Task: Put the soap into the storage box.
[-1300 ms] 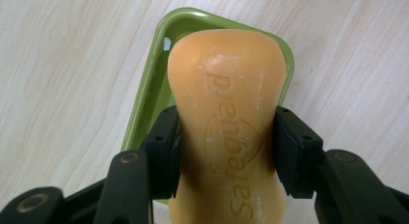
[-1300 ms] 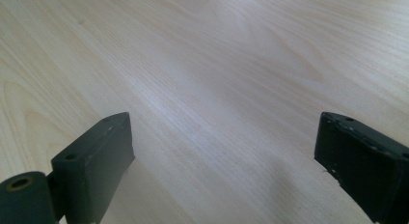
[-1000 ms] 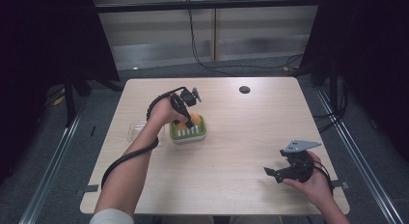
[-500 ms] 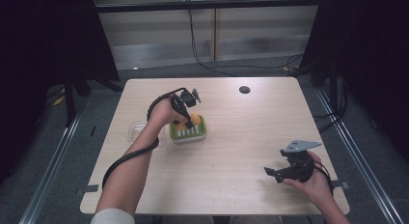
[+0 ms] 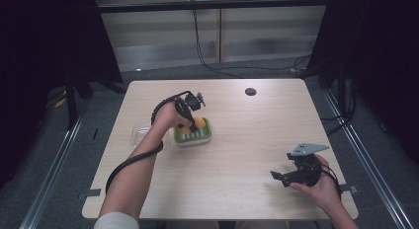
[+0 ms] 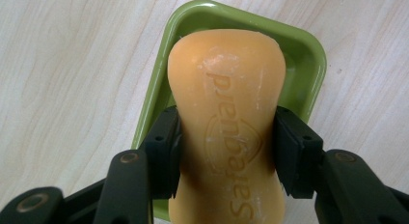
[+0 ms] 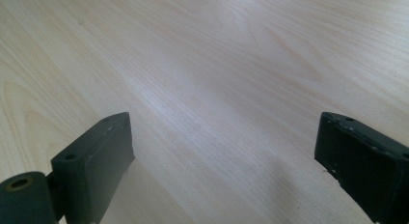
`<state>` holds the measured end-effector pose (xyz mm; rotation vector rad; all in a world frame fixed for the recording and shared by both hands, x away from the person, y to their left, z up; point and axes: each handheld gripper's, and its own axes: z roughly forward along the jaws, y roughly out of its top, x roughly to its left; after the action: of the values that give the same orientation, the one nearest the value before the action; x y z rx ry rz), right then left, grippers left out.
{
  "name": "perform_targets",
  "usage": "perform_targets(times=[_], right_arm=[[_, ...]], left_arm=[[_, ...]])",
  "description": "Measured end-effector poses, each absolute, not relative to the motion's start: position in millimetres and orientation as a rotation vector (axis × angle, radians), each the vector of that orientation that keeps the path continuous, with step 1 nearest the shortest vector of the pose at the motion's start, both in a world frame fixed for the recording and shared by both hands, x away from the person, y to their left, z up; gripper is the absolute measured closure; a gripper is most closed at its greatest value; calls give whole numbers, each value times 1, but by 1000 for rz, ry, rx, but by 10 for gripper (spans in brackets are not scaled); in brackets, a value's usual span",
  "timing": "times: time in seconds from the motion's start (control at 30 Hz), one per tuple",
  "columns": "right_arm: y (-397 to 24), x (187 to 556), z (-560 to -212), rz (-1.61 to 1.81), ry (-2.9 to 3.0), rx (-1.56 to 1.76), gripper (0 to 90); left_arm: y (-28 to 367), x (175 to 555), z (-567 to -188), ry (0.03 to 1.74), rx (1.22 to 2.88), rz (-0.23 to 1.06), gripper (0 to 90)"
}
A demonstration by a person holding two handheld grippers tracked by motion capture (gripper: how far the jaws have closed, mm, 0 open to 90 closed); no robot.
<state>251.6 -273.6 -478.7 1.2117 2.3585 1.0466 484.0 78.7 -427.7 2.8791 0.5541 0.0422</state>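
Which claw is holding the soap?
The left claw. Its jaws squeeze the orange soap over the green dish. The right claw is open, with just table between its jaws.

High view overlooks table; gripper views close.

soap bar: near end cut off by frame edge | green dish: floor hidden under soap

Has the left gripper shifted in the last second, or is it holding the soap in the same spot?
No. The left gripper sits at the same spot over the green dish, clamped on the orange soap.
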Motion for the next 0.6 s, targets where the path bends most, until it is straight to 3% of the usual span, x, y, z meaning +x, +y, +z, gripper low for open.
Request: perform_targets(times=[0.6], right_arm=[[-274,252,-479,1048,2357,1215,60]], left_arm=[[77,485,-433,560,2875,49,496]])
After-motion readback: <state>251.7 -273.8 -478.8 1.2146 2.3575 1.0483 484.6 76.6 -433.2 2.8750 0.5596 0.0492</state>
